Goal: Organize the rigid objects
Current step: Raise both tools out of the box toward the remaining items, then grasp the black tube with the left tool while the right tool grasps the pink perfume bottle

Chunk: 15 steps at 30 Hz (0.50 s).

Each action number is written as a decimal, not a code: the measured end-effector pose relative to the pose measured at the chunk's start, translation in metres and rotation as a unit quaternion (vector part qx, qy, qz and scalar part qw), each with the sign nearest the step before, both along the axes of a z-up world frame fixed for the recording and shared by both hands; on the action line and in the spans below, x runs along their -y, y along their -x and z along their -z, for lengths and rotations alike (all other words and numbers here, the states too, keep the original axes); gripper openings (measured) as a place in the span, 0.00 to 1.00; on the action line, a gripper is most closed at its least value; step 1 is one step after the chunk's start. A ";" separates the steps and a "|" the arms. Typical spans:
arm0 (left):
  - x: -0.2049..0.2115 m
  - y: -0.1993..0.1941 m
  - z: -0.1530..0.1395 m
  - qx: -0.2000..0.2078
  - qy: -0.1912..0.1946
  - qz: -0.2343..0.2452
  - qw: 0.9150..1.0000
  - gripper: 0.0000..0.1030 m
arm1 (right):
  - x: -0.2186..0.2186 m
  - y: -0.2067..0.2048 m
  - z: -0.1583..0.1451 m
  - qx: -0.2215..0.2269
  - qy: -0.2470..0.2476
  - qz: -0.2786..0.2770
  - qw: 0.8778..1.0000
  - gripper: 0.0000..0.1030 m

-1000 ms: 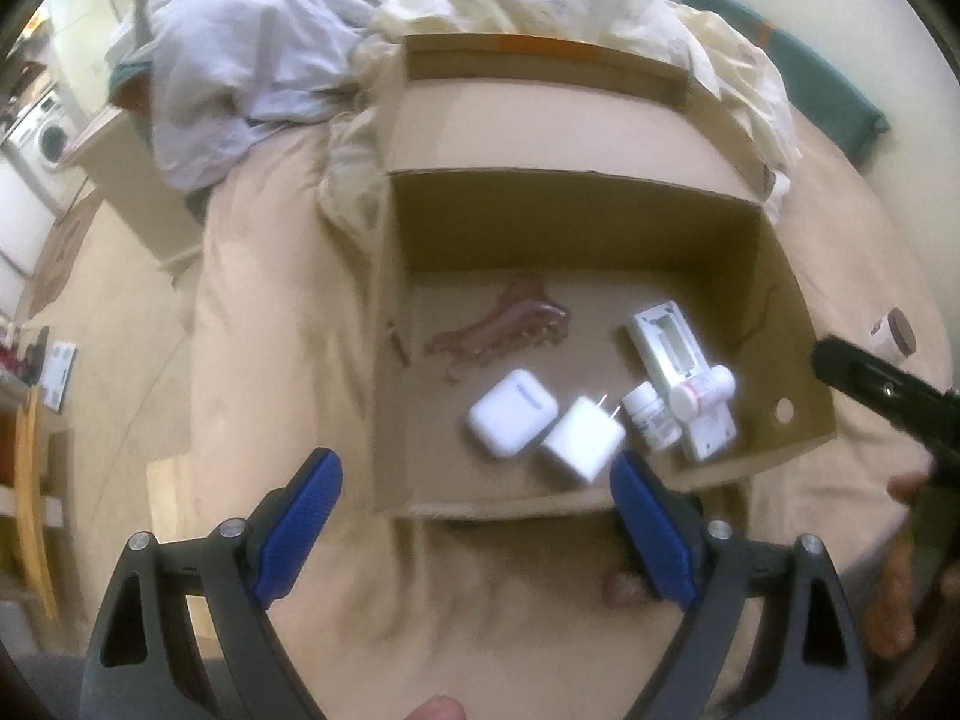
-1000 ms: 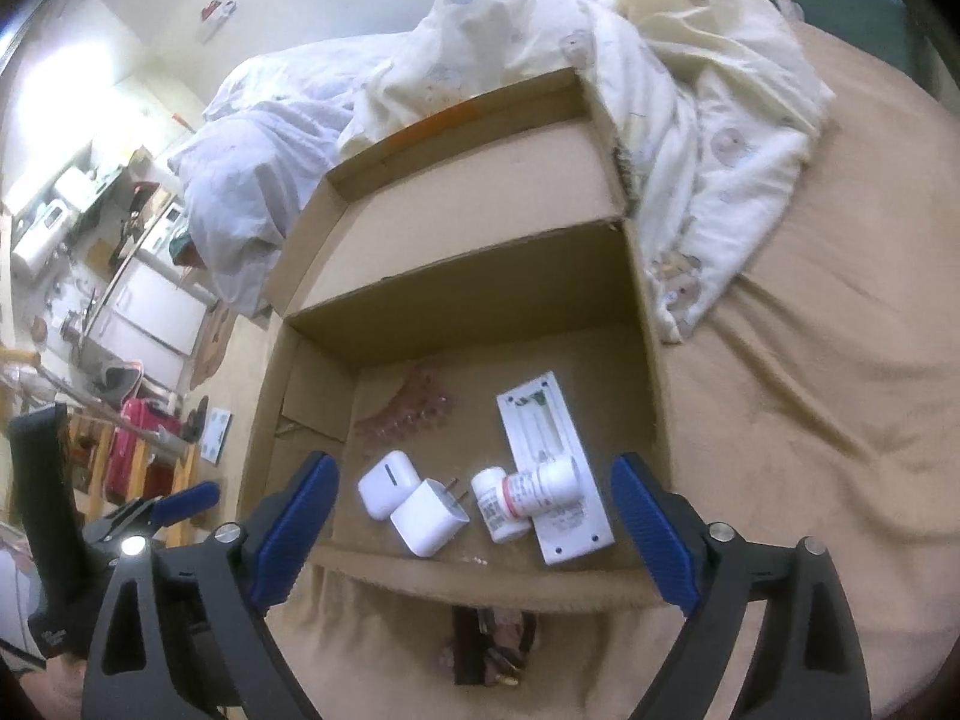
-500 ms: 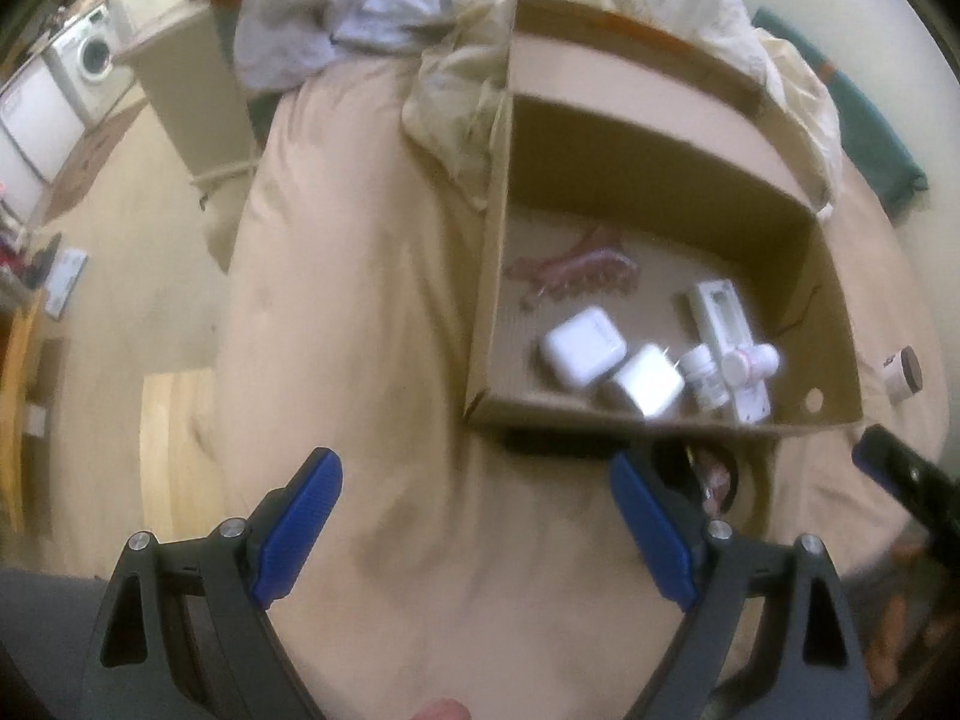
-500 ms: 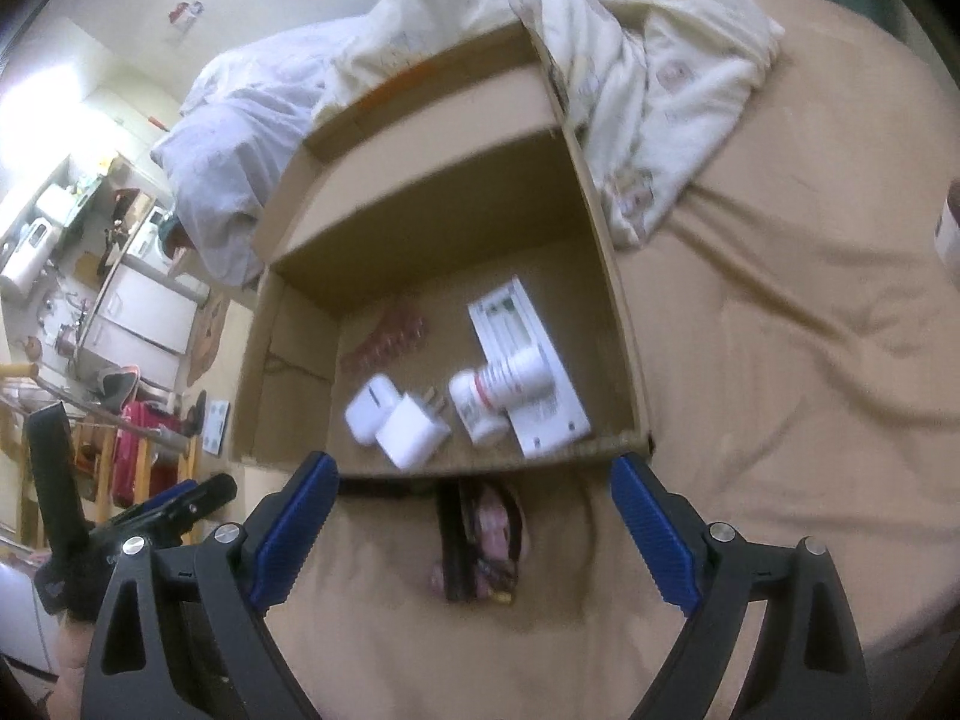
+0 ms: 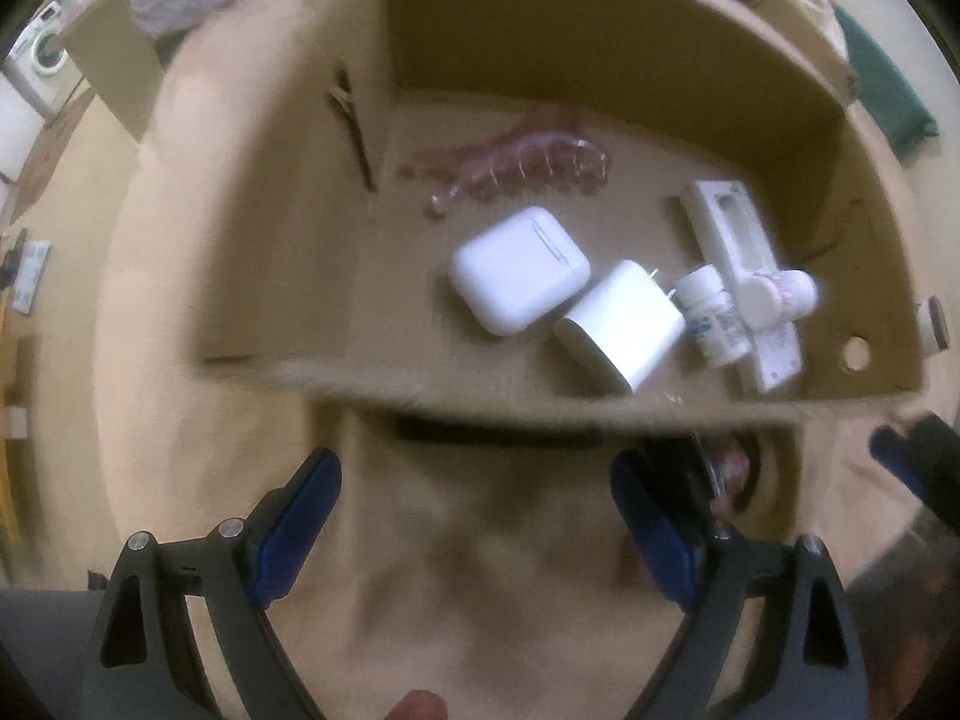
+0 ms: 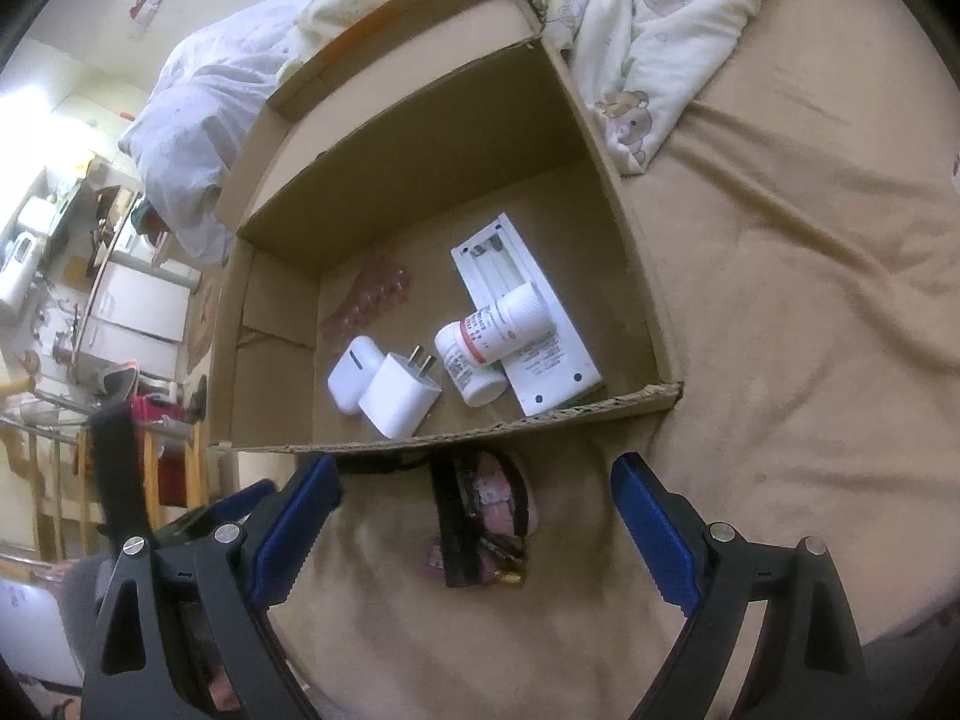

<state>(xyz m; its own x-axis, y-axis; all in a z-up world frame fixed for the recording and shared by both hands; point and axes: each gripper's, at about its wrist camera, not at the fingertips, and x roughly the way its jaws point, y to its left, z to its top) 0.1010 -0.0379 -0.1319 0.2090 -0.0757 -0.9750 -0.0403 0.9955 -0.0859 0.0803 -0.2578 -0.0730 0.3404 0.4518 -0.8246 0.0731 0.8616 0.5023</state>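
Observation:
An open cardboard box (image 5: 540,405) (image 6: 630,276) lies on a tan bed. Inside are a pink hair claw (image 5: 516,162), a white earbud case (image 5: 516,270), a white charger plug (image 5: 624,324), two white pill bottles (image 5: 714,318) (image 6: 510,324) and a flat white pack (image 6: 552,372). In front of the box lies a dark object with a pink patterned part (image 6: 480,516). My right gripper (image 6: 474,516) hangs open above it, the pads apart from it. My left gripper (image 5: 474,516) is open over bare sheet, the dark object (image 5: 729,468) just past its right finger.
Crumpled cream bedding (image 6: 648,30) and a white duvet (image 6: 198,120) lie behind the box. A small jar (image 5: 933,324) stands on the sheet right of the box. Room furniture (image 6: 120,300) lies beyond the bed's left edge. Each gripper shows at the edge of the other's view.
My left gripper has dropped towards the bed, so the box looks much larger. The right gripper has sunk and tipped down, bringing the dark object between its fingers.

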 end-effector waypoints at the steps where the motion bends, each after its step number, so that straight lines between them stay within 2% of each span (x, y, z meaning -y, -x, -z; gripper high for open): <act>1: 0.002 -0.003 0.004 0.000 -0.004 0.001 1.000 0.88 | 0.000 0.000 0.000 0.000 0.002 -0.001 1.000 0.95; 6: 0.013 -0.014 0.026 -0.019 -0.022 0.005 1.000 0.88 | 0.000 -0.003 0.003 -0.008 0.000 0.000 1.000 0.95; 10: 0.014 -0.016 0.031 -0.020 -0.029 0.005 0.999 0.88 | -0.002 -0.005 0.009 -0.023 0.008 -0.005 1.000 0.95; 13: 0.015 -0.015 0.029 -0.019 -0.030 0.009 0.999 0.76 | -0.005 0.000 0.022 -0.057 0.013 -0.015 0.998 0.95; 15: 0.014 -0.015 0.027 -0.018 -0.026 0.007 0.999 0.76 | -0.009 0.008 0.036 -0.096 0.007 -0.029 0.995 0.95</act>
<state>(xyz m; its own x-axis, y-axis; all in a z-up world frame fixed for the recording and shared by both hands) 0.1157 -0.0520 -0.1594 0.1720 -0.0267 -0.9847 -0.0282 0.9991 -0.0320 0.0726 -0.2489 -0.1091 0.1495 0.4546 -0.8781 0.1160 0.8738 0.4722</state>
